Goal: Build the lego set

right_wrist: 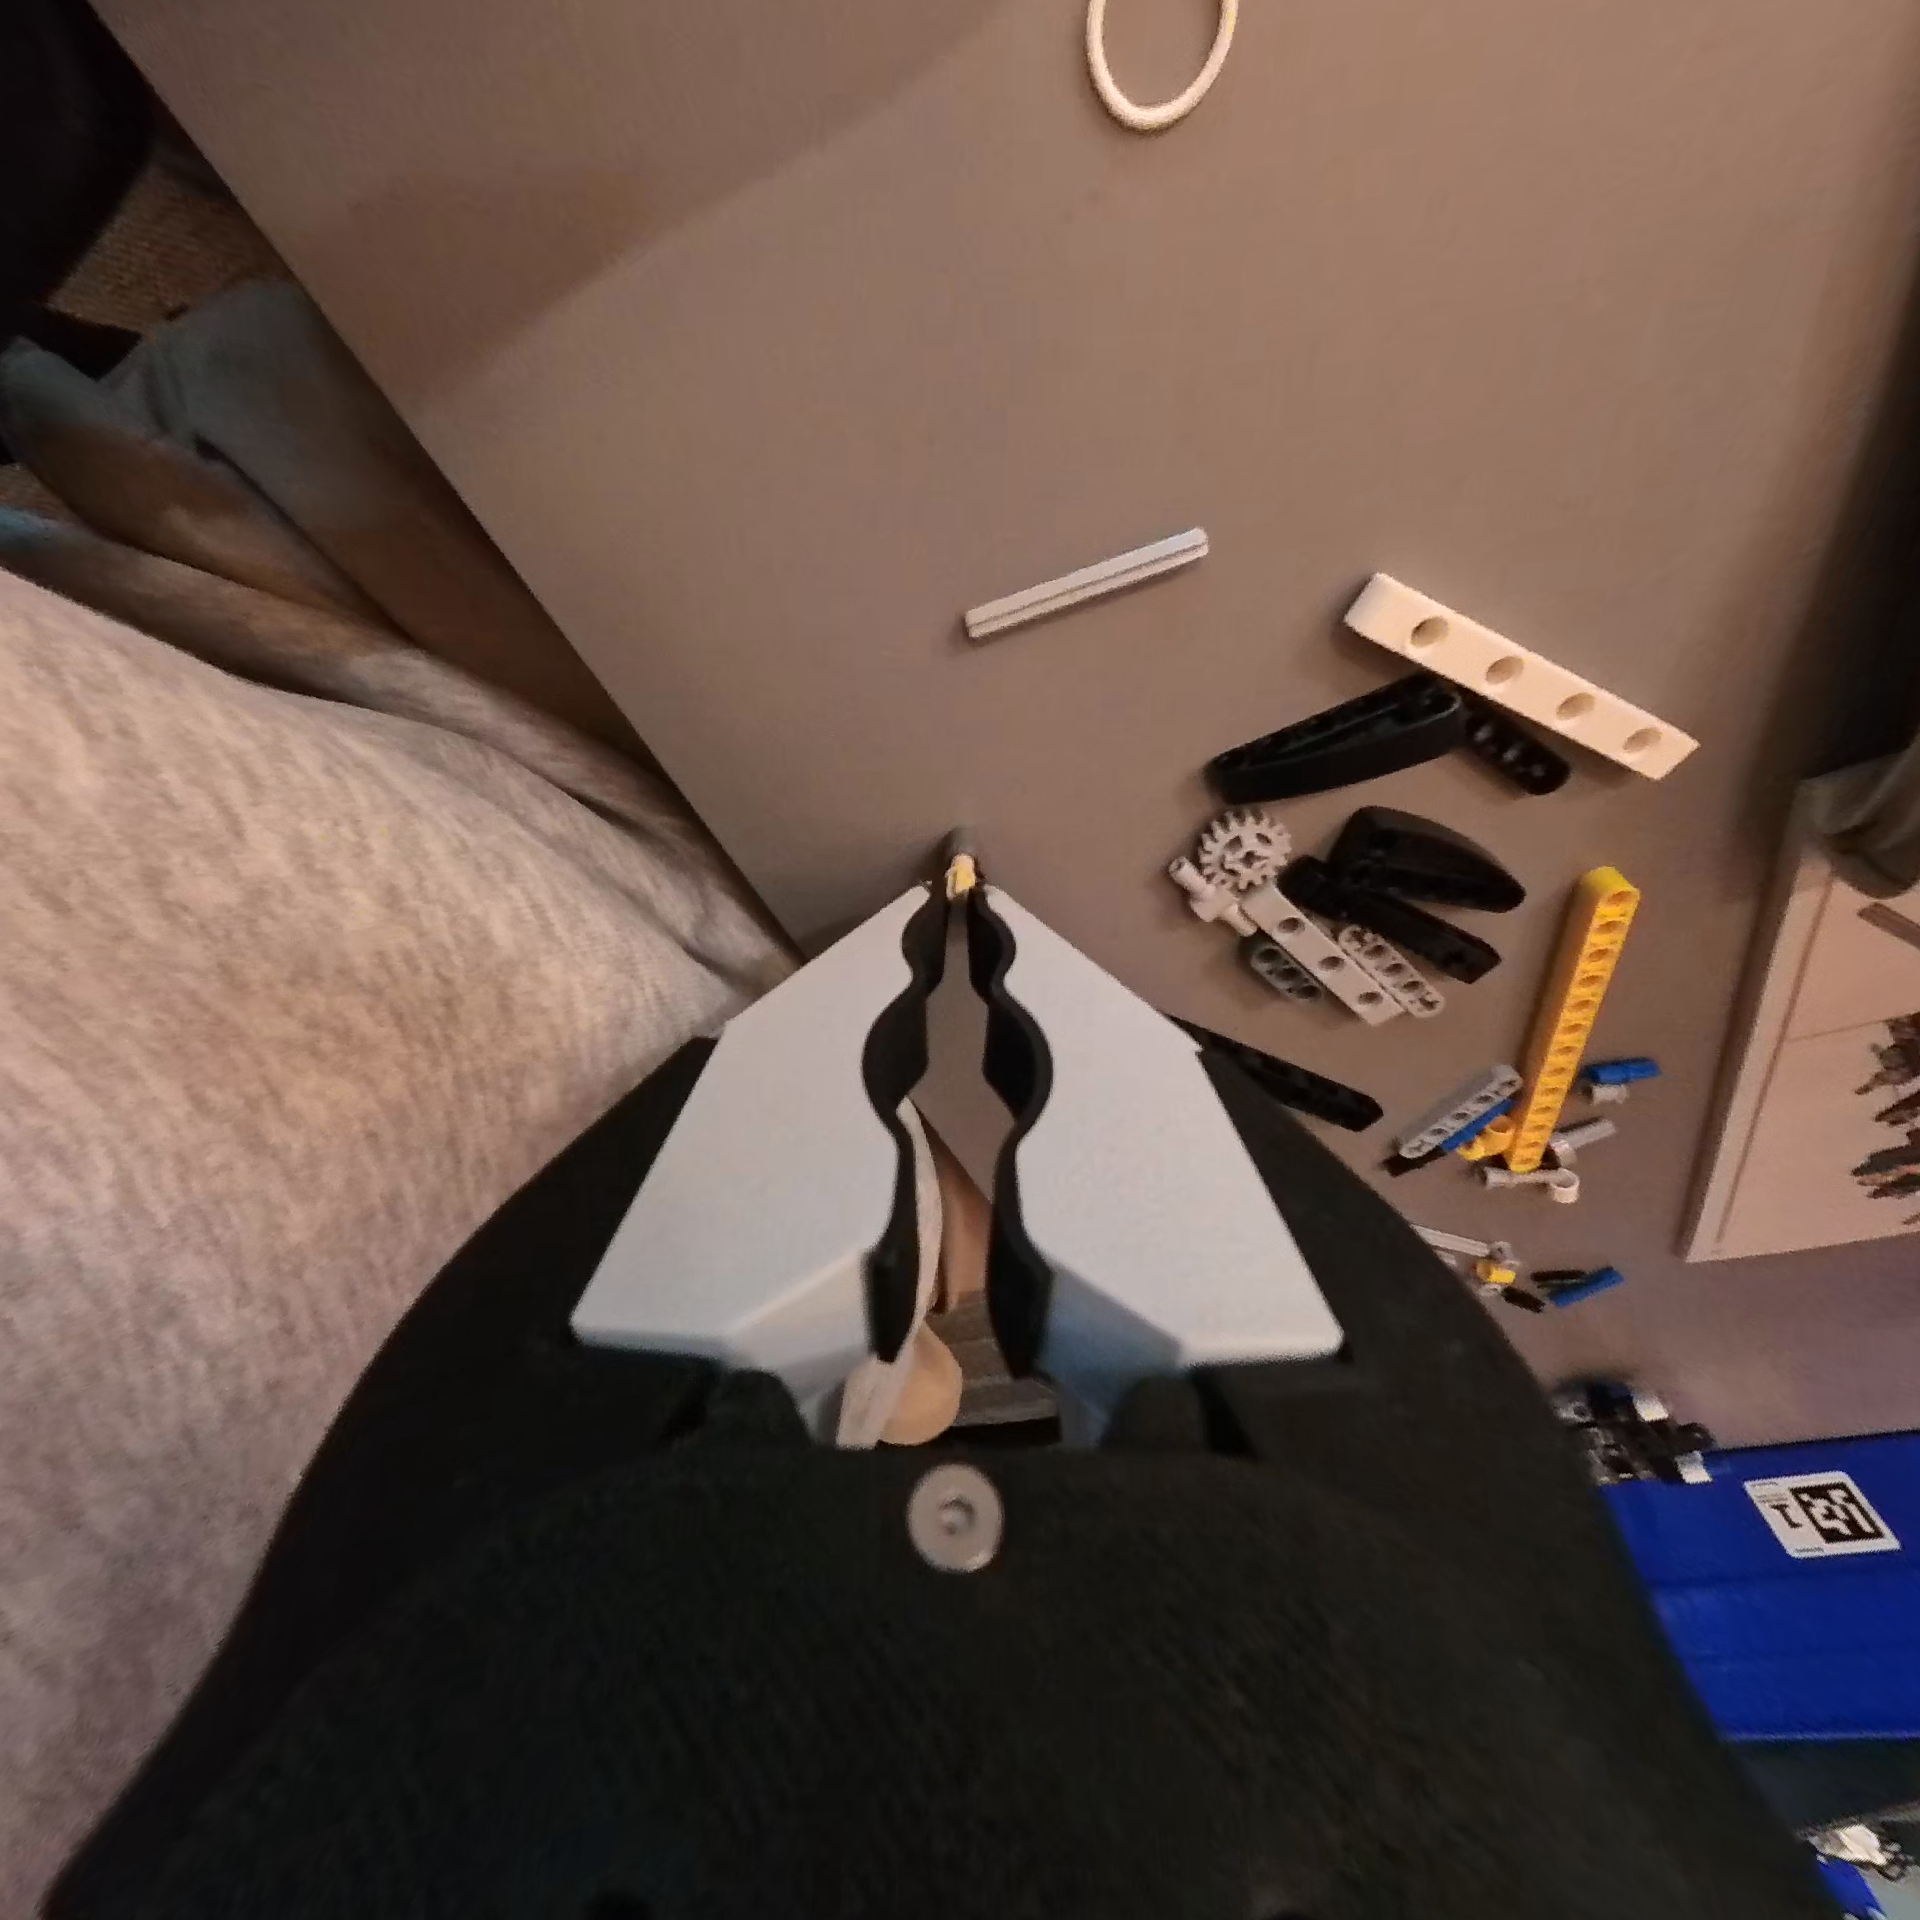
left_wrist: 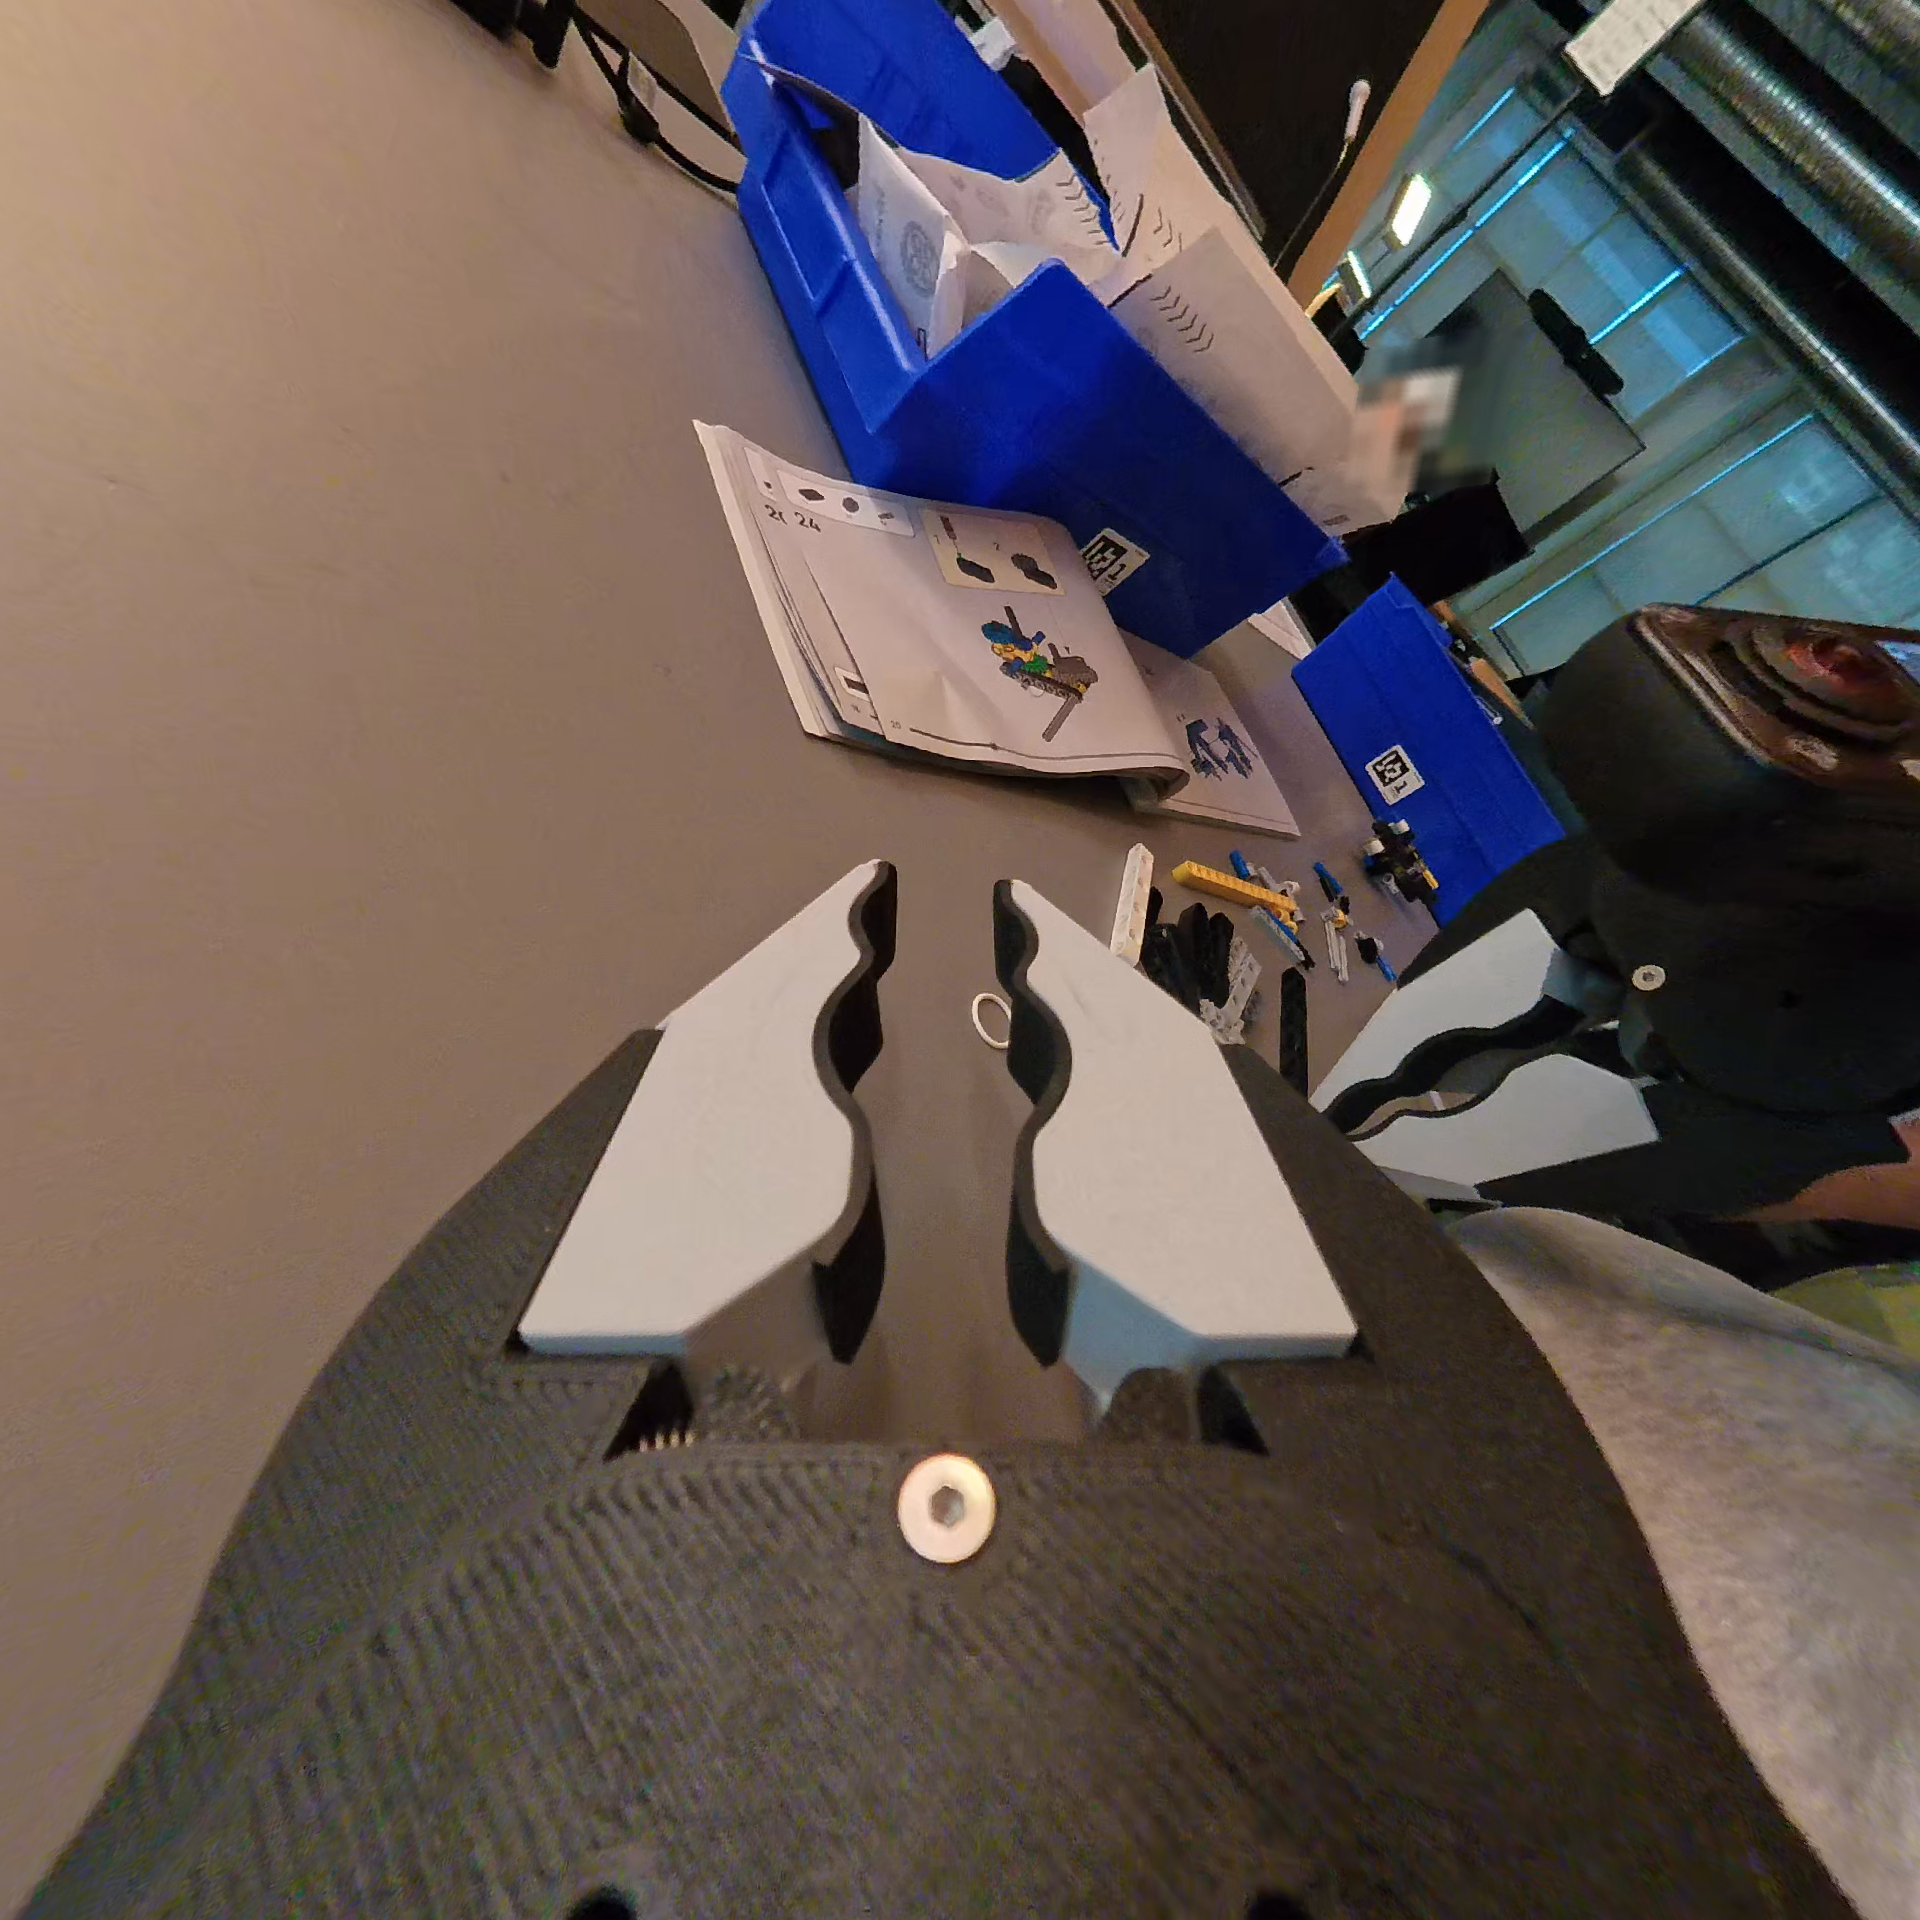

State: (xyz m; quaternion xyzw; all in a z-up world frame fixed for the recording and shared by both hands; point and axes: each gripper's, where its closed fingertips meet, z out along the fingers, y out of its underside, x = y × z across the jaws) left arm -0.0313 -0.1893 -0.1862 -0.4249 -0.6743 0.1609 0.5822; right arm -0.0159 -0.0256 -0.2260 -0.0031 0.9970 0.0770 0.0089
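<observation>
My left gripper (left_wrist: 943,883) is open and empty above the grey table. Loose lego parts (left_wrist: 1236,935) lie to its right, with a white rubber ring (left_wrist: 990,1020) between its fingers on the table. My right gripper (right_wrist: 959,883) is shut on a small yellow and grey lego piece (right_wrist: 960,871) at its tips, near the table's edge. It also shows in the left wrist view (left_wrist: 1351,1107). In the right wrist view a grey axle (right_wrist: 1086,582), a white beam (right_wrist: 1517,675), black beams (right_wrist: 1340,738), a grey gear (right_wrist: 1242,842) and a yellow beam (right_wrist: 1569,1023) lie on the table.
An open instruction booklet (left_wrist: 935,634) lies behind the parts. Blue bins (left_wrist: 1039,416) with paper bags stand at the back, a smaller blue bin (left_wrist: 1423,748) to the right. A person's grey sleeve (right_wrist: 260,935) is at the table's edge. The white ring (right_wrist: 1158,62) lies far off. The tips of one gripper are about 15 cm away from the tips of the other. Between my right fingertips and the grey gear (right_wrist: 1242,842) there is roughly 5 cm.
</observation>
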